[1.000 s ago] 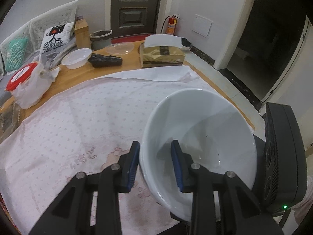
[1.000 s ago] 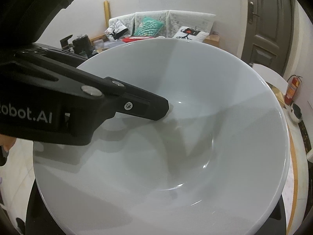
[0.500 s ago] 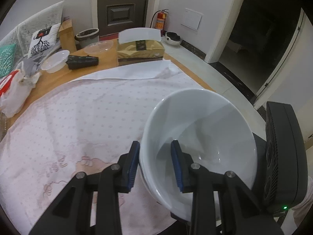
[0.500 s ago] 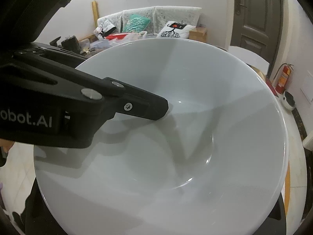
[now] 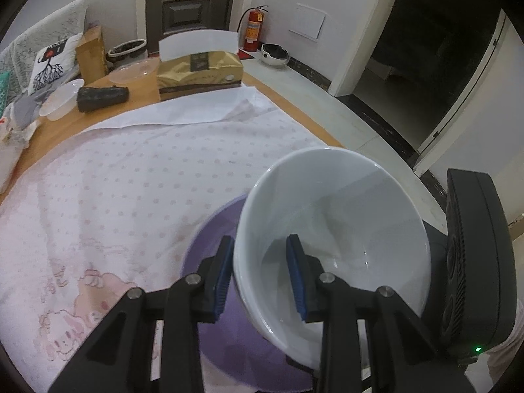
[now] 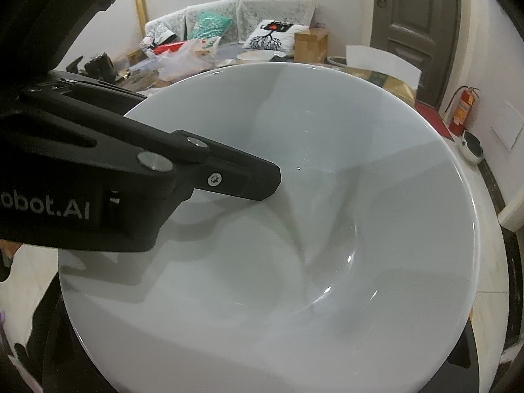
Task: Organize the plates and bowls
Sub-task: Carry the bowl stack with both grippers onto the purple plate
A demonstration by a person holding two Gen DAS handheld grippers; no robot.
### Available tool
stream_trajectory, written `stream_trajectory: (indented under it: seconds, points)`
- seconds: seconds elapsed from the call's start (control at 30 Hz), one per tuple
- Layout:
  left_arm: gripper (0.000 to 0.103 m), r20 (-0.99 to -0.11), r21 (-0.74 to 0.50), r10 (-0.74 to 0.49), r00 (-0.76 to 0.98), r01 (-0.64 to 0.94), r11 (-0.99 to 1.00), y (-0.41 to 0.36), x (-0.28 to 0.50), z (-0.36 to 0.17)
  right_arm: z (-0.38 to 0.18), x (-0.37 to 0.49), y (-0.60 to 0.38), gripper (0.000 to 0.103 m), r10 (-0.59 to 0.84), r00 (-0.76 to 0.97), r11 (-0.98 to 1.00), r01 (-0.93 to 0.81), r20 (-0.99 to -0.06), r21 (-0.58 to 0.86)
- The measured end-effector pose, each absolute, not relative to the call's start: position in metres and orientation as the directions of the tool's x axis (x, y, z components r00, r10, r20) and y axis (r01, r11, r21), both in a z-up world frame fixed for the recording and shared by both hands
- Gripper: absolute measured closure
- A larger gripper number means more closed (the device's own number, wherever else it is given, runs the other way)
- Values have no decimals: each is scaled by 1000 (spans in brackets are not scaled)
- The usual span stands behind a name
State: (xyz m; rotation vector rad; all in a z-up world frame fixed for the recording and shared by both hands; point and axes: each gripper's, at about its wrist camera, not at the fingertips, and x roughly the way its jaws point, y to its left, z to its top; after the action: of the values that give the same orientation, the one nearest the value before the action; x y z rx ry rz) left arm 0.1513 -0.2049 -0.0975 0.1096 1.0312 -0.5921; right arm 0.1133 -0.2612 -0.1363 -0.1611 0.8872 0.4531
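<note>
A white bowl (image 5: 330,239) is clamped by its near rim in my left gripper (image 5: 260,273), one blue pad inside and one outside. It hangs tilted just above a purple plate (image 5: 209,249) lying on the pink dotted tablecloth (image 5: 131,177). In the right wrist view the white bowl (image 6: 294,245) fills the frame, with the left gripper's finger (image 6: 229,177) reaching over its rim. My right gripper's own fingers are hidden under the bowl. The right gripper's black body (image 5: 471,262) sits right of the bowl in the left wrist view.
At the table's far side stand a gold tissue box (image 5: 199,72), a dark case (image 5: 101,98), a clear plastic bowl (image 5: 62,98) and a plastic bag (image 5: 13,131). The table edge (image 5: 327,137) curves close on the right. A sofa with cushions (image 6: 229,29) stands behind.
The left gripper has carried the white bowl toward the near right of the table, and the purple plate has come into view beneath it. The bowl tilts more.
</note>
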Motion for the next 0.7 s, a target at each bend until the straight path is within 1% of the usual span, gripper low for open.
stream_trajectory:
  seconds: [0.37, 0.7]
  points:
    - [74, -843, -218, -423, 333, 506, 834, -215, 156, -115, -150, 114, -274, 1, 297, 519, 898, -436, -801, 51]
    - [74, -851, -209, -414, 324, 515, 831, -212, 157, -117, -152, 116, -269, 1, 298, 501, 895, -443, -813, 55]
